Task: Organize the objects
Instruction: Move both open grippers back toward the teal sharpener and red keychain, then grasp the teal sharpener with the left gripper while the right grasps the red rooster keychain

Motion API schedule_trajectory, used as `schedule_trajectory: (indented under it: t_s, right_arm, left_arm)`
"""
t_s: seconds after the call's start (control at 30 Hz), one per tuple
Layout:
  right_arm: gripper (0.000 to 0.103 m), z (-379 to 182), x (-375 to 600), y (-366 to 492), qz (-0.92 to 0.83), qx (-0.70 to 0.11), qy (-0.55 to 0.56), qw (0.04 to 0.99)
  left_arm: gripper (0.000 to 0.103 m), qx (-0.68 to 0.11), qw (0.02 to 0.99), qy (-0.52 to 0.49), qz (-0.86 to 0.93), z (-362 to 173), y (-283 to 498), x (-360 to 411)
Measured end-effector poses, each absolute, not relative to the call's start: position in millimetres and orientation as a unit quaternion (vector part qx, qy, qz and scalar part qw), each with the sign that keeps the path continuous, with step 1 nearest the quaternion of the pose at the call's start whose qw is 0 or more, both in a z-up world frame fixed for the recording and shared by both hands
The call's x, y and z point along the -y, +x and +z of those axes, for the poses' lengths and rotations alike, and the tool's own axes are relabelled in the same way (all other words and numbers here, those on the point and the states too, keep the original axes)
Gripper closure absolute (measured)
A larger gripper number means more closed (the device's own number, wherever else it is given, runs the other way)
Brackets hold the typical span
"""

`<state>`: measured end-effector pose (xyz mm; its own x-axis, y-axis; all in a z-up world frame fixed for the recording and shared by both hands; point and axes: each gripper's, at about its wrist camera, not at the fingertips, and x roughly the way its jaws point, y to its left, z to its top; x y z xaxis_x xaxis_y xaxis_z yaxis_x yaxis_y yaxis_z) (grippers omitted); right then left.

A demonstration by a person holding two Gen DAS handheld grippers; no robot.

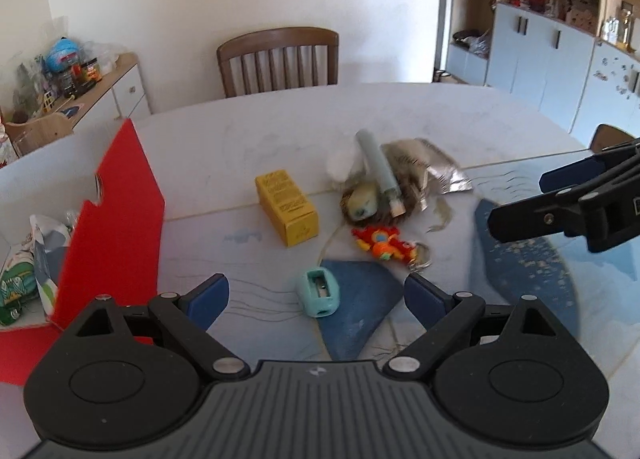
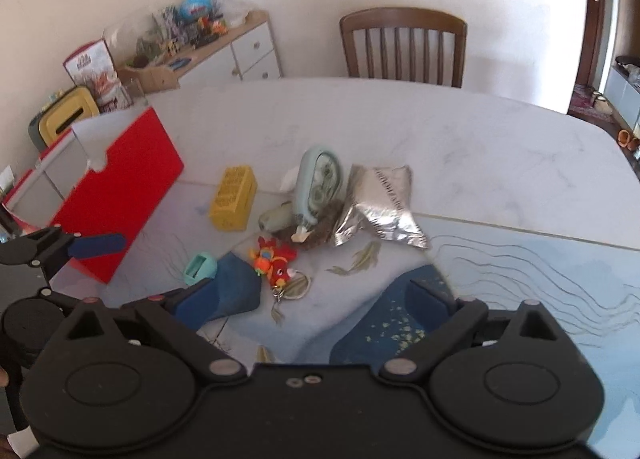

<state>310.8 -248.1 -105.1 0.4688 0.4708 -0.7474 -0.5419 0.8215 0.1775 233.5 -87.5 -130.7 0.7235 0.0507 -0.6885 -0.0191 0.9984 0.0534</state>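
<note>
- A loose cluster of small things is lying near the middle of the table [image 1: 400, 107], partly on its white marble part and partly on the blue painted mat [image 2: 540, 279].
- One yellow carton [image 1: 287, 211] is lying on its side, its long axis running from the far left toward the near right in the left wrist view, one square end facing the camera.
- One pale green flat handheld object [image 2: 320, 187] is leaning across a brown bristly thing [image 1: 372, 205], its long axis tilted, narrow end pointing down toward the near edge.
- One crumpled silver foil pouch [image 2: 380, 207] is lying just right of it, touching the pile.
- One red and orange toy keychain [image 1: 382, 245] is lying in front of the pile, ring end pointing right.
- One teal pencil sharpener [image 1: 318, 293] is sitting nearest, its blade slot facing up, between the fingers of the left gripper [image 1: 316, 299] in that view but not touching them.
- The left gripper is hovering with jaws wide apart, holding nothing.
- The right gripper [image 2: 316, 303] is likewise spread open and empty, off to the right.
- One red-sided box [image 2: 120, 195] is standing at the left, open, with packets inside.
- One wooden chair [image 1: 278, 59] is standing at the far side.
</note>
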Motion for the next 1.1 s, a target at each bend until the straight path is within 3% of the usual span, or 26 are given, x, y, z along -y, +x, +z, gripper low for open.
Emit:
schedule_trajectory:
  t_s: [0.73, 1.1]
  right_arm:
    - [0.037, -154, 190, 345, 0.305, -0.451, -0.080, 0.835]
    - [0.057, -158, 175, 348, 0.310, -0.460, -0.082, 0.828]
  left_arm:
    - [0.012, -0.387, 0.920, -0.003, 0.057, -164, 257, 86]
    - [0.040, -0.401, 0.915, -0.002, 0.055, -170, 262, 86]
